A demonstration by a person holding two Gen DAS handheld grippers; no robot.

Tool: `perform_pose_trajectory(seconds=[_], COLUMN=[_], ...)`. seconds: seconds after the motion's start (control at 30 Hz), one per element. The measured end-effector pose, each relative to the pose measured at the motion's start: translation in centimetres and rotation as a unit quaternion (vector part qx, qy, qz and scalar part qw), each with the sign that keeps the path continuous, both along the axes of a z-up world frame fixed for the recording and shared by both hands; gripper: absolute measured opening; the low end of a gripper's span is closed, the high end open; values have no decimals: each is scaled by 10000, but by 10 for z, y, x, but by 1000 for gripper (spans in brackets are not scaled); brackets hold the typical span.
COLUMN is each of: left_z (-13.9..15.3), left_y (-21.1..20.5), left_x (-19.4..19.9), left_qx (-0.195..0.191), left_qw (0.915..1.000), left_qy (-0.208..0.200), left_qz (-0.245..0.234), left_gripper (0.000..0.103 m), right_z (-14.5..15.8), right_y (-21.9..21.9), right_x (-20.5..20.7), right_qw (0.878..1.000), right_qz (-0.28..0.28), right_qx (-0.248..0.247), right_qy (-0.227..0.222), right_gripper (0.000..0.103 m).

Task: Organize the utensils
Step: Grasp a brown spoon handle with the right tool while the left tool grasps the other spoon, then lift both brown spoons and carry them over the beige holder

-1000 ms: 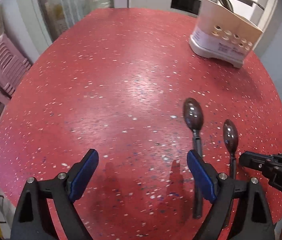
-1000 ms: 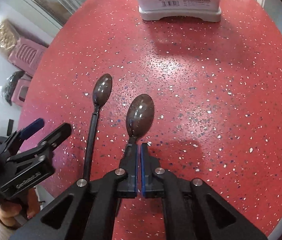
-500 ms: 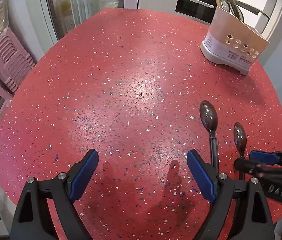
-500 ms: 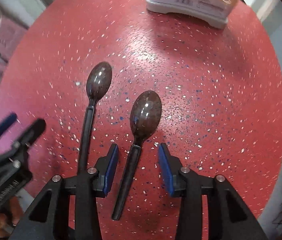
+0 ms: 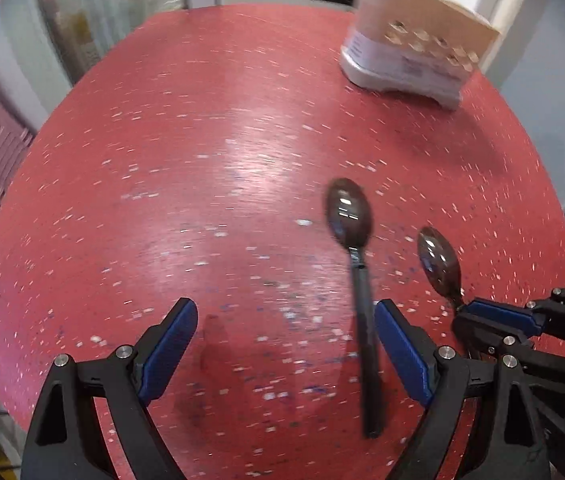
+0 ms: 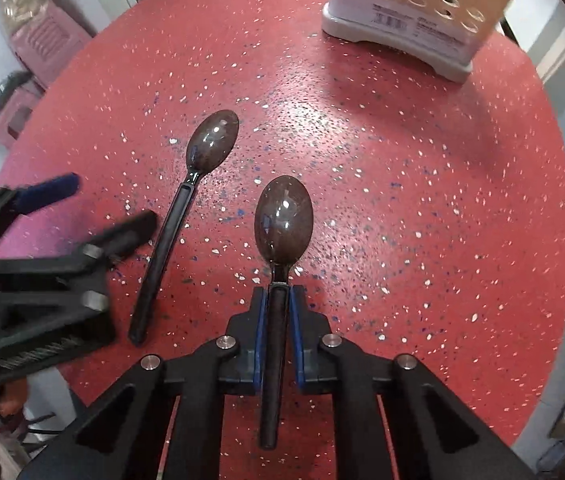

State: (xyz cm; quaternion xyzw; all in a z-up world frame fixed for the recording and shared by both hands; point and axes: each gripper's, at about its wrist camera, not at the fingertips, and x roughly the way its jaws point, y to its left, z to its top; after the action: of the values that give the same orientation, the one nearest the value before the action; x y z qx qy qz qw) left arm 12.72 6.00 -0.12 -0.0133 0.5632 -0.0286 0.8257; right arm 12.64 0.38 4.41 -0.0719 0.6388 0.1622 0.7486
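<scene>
Two dark spoons lie side by side on the round red speckled table (image 5: 202, 152), bowls toward the holder. My right gripper (image 6: 277, 320) is closing its jaws on the handle of the right spoon (image 6: 283, 224), and the blue pads touch both sides of it. In the left wrist view that spoon (image 5: 440, 264) runs into the right gripper (image 5: 468, 316) at the right edge. My left gripper (image 5: 286, 344) is open above the table. The left spoon (image 5: 349, 212) lies with its handle just inside the right finger. The right wrist view shows the left spoon (image 6: 212, 146) beside the left gripper (image 6: 94, 216).
A white and beige perforated utensil holder (image 5: 410, 60) (image 6: 402, 20) stands at the table's far right side. Pink plastic stools (image 6: 42, 40) sit on the floor past the left edge. The table rim curves close below both grippers.
The right gripper's jaws opened, straddled the right spoon's handle and closed on it. The left gripper shifted toward the spoons, so the left spoon's handle now lies between its fingers.
</scene>
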Motion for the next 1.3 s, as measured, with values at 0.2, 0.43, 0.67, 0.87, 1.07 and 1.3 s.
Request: perform_pose_trajectory(seconds=[0.2, 0.43, 0.67, 0.87, 1.07, 1.3], left_z=[-8, 0, 6, 16, 43, 81], left_y=[-25, -42, -57, -53, -46, -41], left_x=[15, 30, 42, 28, 0, -16], left_qx=[225, 217, 162, -26, -335, -474], left_qw=[9991, 9973, 9943, 9983, 9984, 9910], left_qy=[293, 583, 837, 420, -443, -1250], left_qz=[-207, -396, -641, -401, -114, 108], left_gripper=[103, 90, 38, 38, 38, 38], right_z=[6, 23, 34, 43, 51, 51], right_y=[-41, -81, -118, -149, -177, -212], right_x=[3, 9, 16, 16, 11, -1], right_qw=[9985, 9930, 9868, 9814, 9753, 9688], right_qz=[-45, -80, -156, -318, -386, -463], right_qx=[552, 1181, 1609, 1887, 2154, 2384], right_qy=[9, -13, -77, -142, -295, -501], right_gripper=[12, 12, 12, 12, 12, 12])
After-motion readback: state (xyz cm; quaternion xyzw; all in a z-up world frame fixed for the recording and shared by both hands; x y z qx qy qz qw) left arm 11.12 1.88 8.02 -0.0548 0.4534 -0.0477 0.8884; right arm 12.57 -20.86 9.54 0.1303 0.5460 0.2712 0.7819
